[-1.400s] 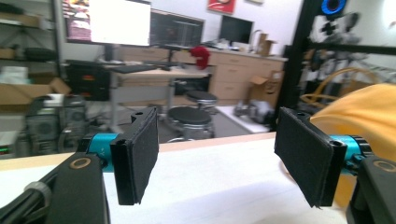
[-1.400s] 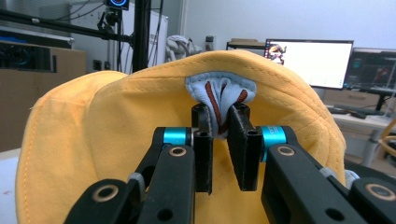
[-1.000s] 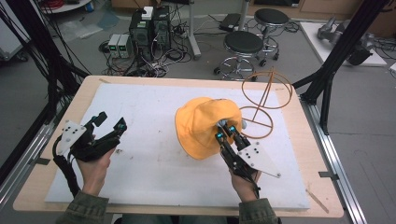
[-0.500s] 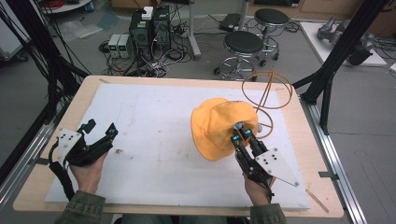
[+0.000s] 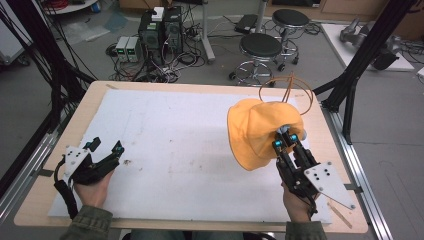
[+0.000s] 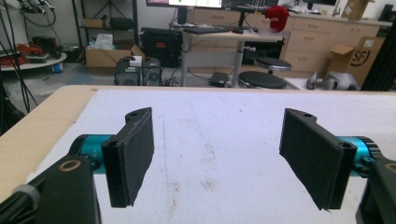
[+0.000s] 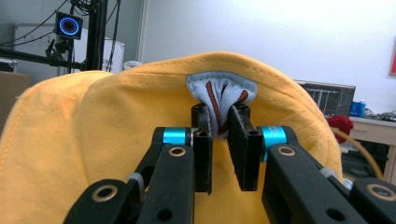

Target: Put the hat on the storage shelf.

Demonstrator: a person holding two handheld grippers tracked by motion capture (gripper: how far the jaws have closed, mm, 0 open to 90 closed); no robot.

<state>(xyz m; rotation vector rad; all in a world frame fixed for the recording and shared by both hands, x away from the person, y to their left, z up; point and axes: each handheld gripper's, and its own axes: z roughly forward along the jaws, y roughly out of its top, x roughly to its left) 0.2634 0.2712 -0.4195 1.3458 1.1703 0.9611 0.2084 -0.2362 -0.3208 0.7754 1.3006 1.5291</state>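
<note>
A yellow-orange bucket hat (image 5: 257, 131) hangs above the right side of the table. My right gripper (image 5: 286, 138) is shut on it from below and in front. In the right gripper view the jaws (image 7: 222, 140) pinch a pale grey fold with red stitching (image 7: 222, 94) on the hat (image 7: 107, 140). A thin orange wire stand (image 5: 288, 88) rises just behind the hat at the table's back right. My left gripper (image 5: 106, 146) rests low at the front left, open, with nothing between its pads (image 6: 133, 154); the white mat (image 6: 217, 135) lies ahead of it.
A white mat (image 5: 185, 140) covers most of the wooden table (image 5: 45, 180). Black frame posts (image 5: 360, 70) stand at the right and left edges. Stools (image 5: 260, 47) and computer boxes (image 5: 160, 27) sit on the floor beyond the far edge.
The right gripper has carried the hat rightward and a little higher, toward the wire stand. The left hand has sunk and drawn back to the front left, still open.
</note>
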